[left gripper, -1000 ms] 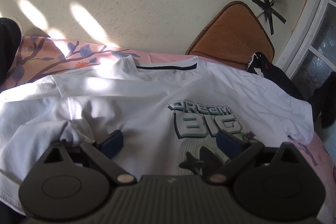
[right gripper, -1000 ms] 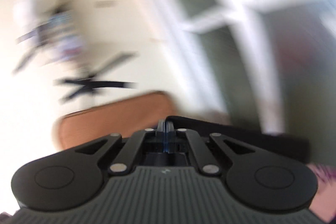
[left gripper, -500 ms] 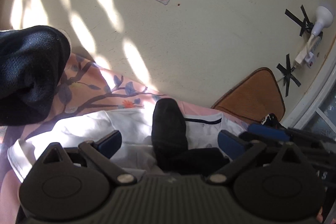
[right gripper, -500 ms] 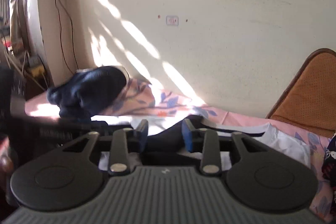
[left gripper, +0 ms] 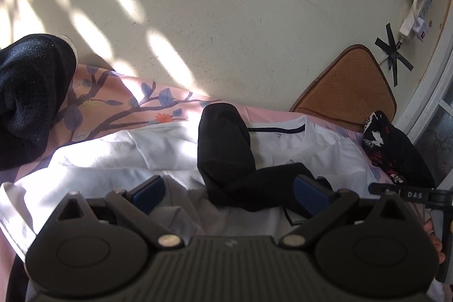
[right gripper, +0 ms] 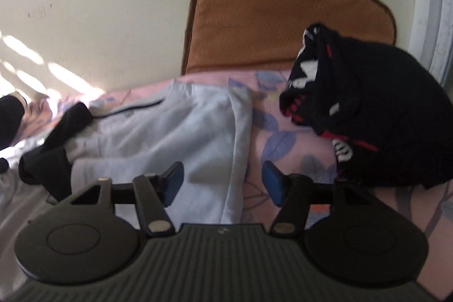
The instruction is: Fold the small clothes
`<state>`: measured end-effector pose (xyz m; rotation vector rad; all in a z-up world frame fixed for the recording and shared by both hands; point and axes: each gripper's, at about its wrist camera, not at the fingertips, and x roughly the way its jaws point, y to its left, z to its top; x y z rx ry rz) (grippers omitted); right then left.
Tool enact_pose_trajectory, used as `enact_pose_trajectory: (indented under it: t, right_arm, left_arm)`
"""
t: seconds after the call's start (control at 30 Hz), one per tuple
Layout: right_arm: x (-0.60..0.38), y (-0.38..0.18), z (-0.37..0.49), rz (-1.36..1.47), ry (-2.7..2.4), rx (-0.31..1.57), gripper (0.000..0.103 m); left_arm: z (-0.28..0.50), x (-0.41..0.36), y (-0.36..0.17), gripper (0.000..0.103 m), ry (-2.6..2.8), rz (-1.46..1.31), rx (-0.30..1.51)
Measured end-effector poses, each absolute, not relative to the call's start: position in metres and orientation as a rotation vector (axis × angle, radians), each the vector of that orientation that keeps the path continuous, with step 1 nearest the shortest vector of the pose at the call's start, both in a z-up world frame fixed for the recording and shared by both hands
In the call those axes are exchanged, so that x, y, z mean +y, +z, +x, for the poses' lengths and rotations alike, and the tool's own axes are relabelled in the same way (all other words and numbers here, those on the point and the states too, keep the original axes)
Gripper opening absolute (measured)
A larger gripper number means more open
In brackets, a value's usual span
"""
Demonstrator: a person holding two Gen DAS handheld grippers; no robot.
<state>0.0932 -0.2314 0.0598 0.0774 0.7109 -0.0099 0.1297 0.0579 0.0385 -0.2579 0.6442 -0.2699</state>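
My left tool (left gripper: pixel 229 196) sits low over the white shirt (left gripper: pixel 119 152), spread wide around the black sock (left gripper: pixel 226 149); right tool (right gripper: pixel 222 183) hovers apart, gripping nothing.

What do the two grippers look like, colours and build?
Both match: the left gripper and right gripper have a dark grey ribbed body, two round black discs at the sides, black linkage arms with silver pivot pins, and blue pads on the fingers. No cables or sleeves show.

dappled sun on wall (left gripper: pixel 158 55), fisheye bend at edges, r view blurry.
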Motion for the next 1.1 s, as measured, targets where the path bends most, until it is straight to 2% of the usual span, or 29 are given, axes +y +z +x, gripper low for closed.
enact_pose_trajectory:
  t: [0.03, 0.17, 0.23, 0.27, 0.37, 0.57, 0.77, 0.83, 0.9, 0.97, 1.03, 1.07, 1.1]
  right_arm:
    - [-0.231, 0.052, 0.096, 0.076, 0.006, 0.745, 0.009]
    - [-0.234, 0.053, 0.09, -0.055, -0.152, 0.66, 0.008]
    - [-0.255, 0.049, 0.093, 0.008, -0.195, 0.678, 0.009]
    - [-0.261, 0.049, 0.091, 0.049, -0.187, 0.674, 0.011]
    - [-0.247, 0.055, 0.087, -0.059, -0.224, 0.664, 0.028]
    - [-0.203, 0.097, 0.074, 0.034, -0.005, 0.557, 0.028]
    - [-0.126, 0.105, 0.116, 0.07, 0.261, 0.624, 0.029]
    - [-0.107, 0.098, 0.138, 0.084, 0.32, 0.678, 0.035]
    - [-0.089, 0.086, 0.157, 0.076, 0.342, 0.727, 0.052]
    - [-0.072, 0.071, 0.172, 0.064, 0.352, 0.785, 0.056]
    - [-0.057, 0.054, 0.182, 0.049, 0.363, 0.84, 0.053]
    - [-0.051, 0.048, 0.18, 0.033, 0.375, 0.857, 0.024]
    - [-0.046, 0.045, 0.177, 0.004, 0.377, 0.849, 0.008]
  left_arm:
    - [0.131, 0.057, 0.037, 0.101, -0.267, -0.25, 0.648]
    - [0.134, 0.054, 0.034, 0.101, -0.257, -0.217, 0.661]
    - [0.136, 0.051, 0.032, 0.101, -0.247, -0.195, 0.676]
    - [0.136, 0.05, 0.031, 0.101, -0.244, -0.187, 0.679]
    - [0.136, 0.051, 0.031, 0.101, -0.245, -0.189, 0.677]
    - [0.133, 0.062, 0.038, 0.101, -0.234, -0.258, 0.654]
    - [0.122, 0.088, 0.059, 0.101, -0.167, -0.34, 0.563]
    - [0.118, 0.101, 0.066, 0.101, -0.145, -0.375, 0.524]
    - [0.115, 0.111, 0.071, 0.101, -0.135, -0.407, 0.497]
    - [0.115, 0.12, 0.073, 0.101, -0.128, -0.435, 0.49]
    - [0.116, 0.124, 0.072, 0.101, -0.132, -0.451, 0.497]
    - [0.117, 0.124, 0.071, 0.101, -0.134, -0.451, 0.503]
    - [0.118, 0.123, 0.071, 0.101, -0.136, -0.448, 0.509]
